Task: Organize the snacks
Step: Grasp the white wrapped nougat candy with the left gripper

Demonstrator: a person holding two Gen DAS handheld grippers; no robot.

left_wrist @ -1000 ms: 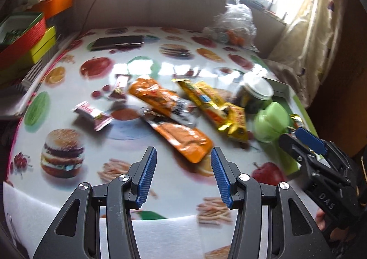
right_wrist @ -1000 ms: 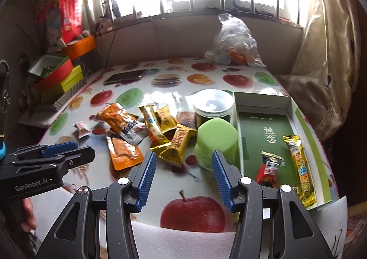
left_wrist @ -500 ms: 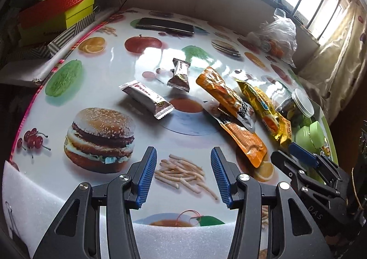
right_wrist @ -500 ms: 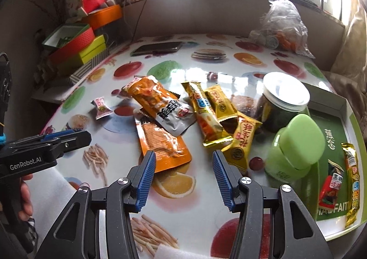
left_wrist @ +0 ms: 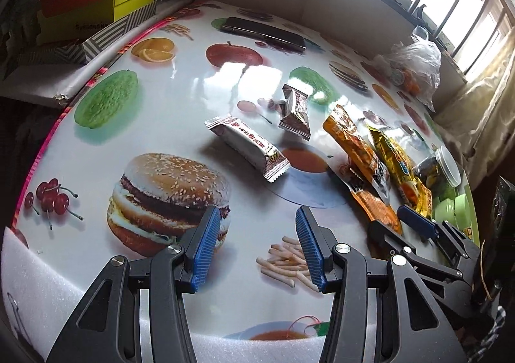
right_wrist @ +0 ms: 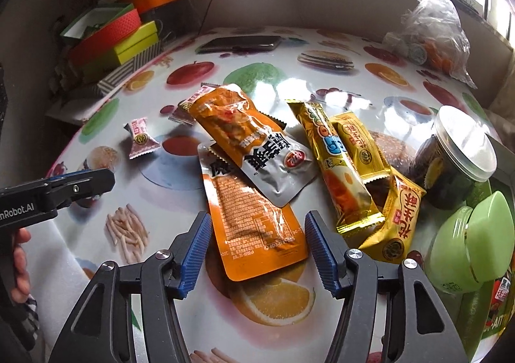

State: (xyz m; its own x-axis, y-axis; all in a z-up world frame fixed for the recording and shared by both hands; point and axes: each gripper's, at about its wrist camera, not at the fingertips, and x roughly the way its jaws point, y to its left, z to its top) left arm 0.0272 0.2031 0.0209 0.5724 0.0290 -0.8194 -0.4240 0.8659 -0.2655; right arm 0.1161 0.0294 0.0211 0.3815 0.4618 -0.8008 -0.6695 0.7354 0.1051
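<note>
Snack packets lie on a food-print table. My left gripper [left_wrist: 257, 248] is open and empty, low over the table, short of a white-and-red bar [left_wrist: 247, 143] and a brown bar [left_wrist: 296, 112]. My right gripper [right_wrist: 257, 253] is open and empty, its jaws either side of the near end of a flat orange pouch [right_wrist: 254, 221]. A second orange-and-silver pouch [right_wrist: 248, 141] lies across that pouch. Yellow packets [right_wrist: 341, 170] lie to the right. The right gripper also shows at the right of the left wrist view [left_wrist: 415, 228].
A dark jar with a white lid [right_wrist: 457, 157] and a green container [right_wrist: 470, 244] stand at the right by a green tray [right_wrist: 486, 327]. A phone [right_wrist: 238, 42] lies far back. Stacked boxes [right_wrist: 112, 41] sit off the table's left. A plastic bag [right_wrist: 431, 38] sits at the back right.
Both grippers have moved left and dropped closer to the table. The left now faces the two small bars; the right now straddles the flat orange pouch. Both stay open.
</note>
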